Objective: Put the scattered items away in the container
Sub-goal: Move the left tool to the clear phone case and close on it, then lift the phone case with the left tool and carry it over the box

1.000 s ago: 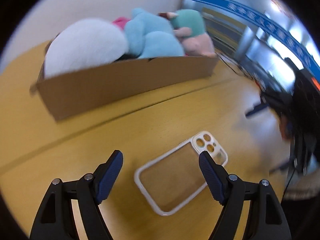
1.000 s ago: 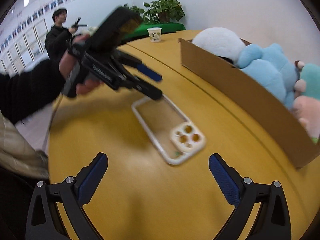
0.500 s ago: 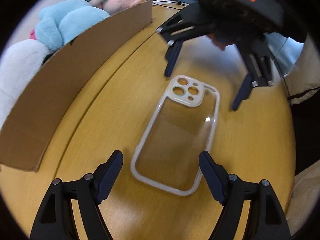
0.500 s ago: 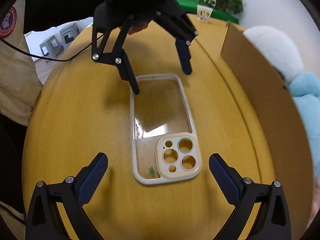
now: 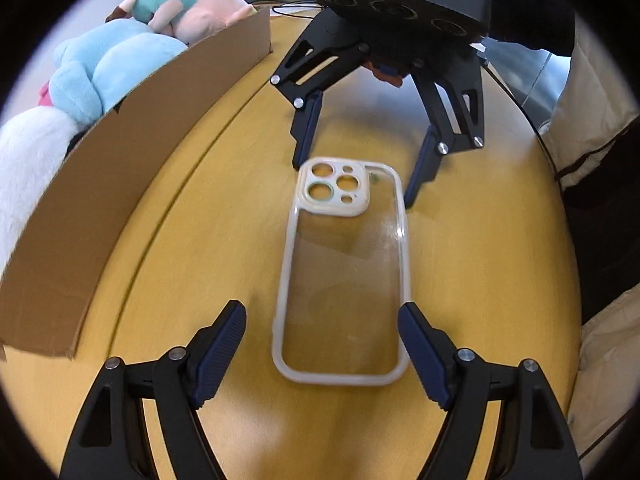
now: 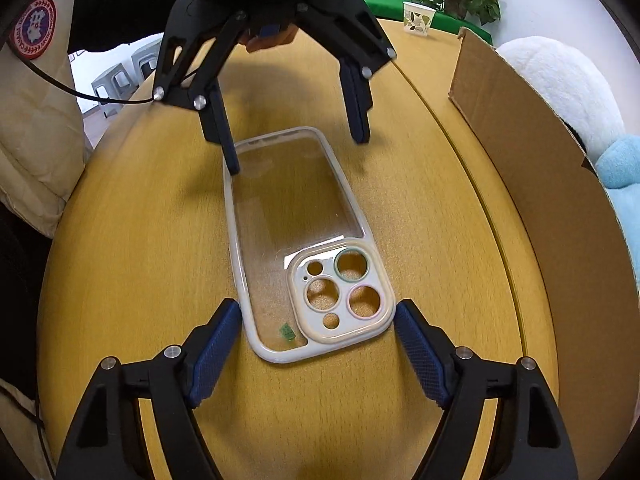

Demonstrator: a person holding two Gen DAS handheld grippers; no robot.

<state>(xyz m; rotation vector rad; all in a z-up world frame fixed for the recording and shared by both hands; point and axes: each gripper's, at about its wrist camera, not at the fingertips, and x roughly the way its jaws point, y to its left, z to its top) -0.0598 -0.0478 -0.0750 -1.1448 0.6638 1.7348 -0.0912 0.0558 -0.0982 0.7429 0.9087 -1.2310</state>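
Phone case (image 5: 342, 276) is lying flat on the table (image 5: 480, 280), bracketed end to end so both claws can pinch its rim. Left claw (image 5: 322, 350) and right claw (image 6: 318, 342) are spread wide, neither gripping; the cardboard box (image 5: 132, 168) of plush toys is waiting at nine o'clock in the left view.

The cardboard box (image 5: 132, 168) hides the lower parts of the plush toys (image 5: 108, 68), and its interior cannot be seen. In the right wrist view the white plush (image 6: 560, 80) and blue plush (image 6: 624, 168) are cut off by the picture's edge.

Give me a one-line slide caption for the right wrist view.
Open right hand-held gripper straddles the camera end of a clear phone case on the wooden table; the open left hand-held gripper brackets the far end.
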